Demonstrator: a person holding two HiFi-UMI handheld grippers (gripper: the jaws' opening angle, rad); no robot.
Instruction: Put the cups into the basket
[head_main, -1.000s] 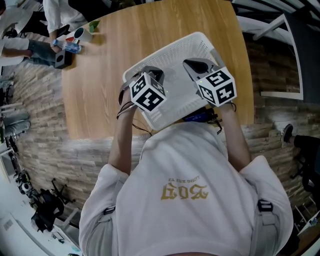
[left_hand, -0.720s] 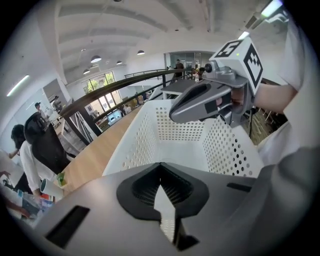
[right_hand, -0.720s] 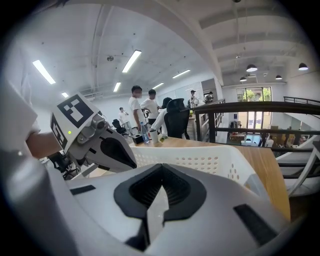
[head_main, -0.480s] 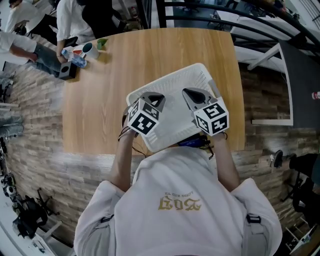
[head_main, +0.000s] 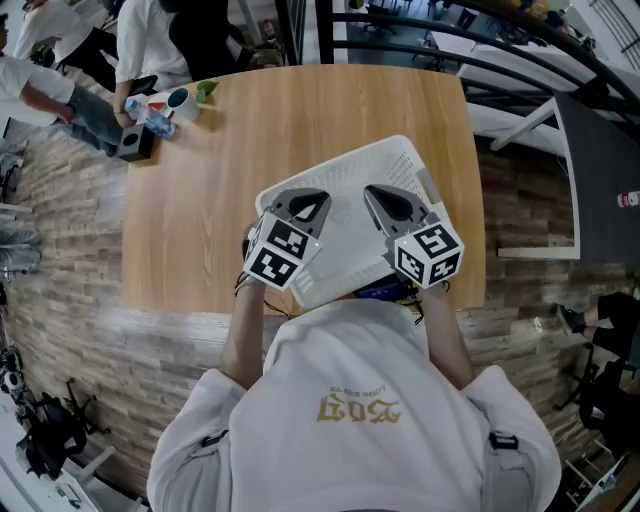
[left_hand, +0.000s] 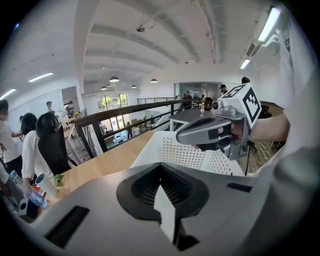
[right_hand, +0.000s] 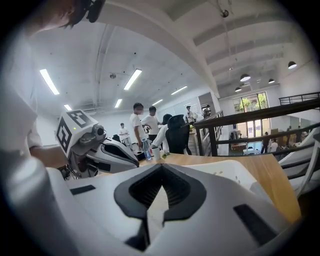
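Pale wood forms the surface (head_main: 200, 210), and a white plastic basket (head_main: 352, 172) with holed walls sits on it toward the near edge, close to the person in the white shirt (head_main: 360, 400). The basket lies askew to the edges, its long side running left to right and rising toward the far right in the head view. Whether its mouth faces up cannot be told.

The left gripper (head_main: 303, 205) and the right gripper (head_main: 393, 203) hang side by side over the basket and hide much of it from above. Both point away from the person. In each gripper view the jaws are pressed together with nothing between them. Each view also shows the other gripper alongside, marker cube uppermost.

A white cup (head_main: 181, 98) stands well apart from the basket, at the far left corner of the surface, with bare wood between the two. It is upright, long axis vertical, its dark mouth facing up. Just beside it are a clear bottle (head_main: 150, 118), a small green thing (head_main: 205, 89) and a black box (head_main: 130, 143). Other items in that cluster are too small to name.

People in white tops (head_main: 150, 40) stand at that corner, next to a black chair (left_hand: 50, 145). A dark railing (left_hand: 125, 112) runs beyond the far edge.
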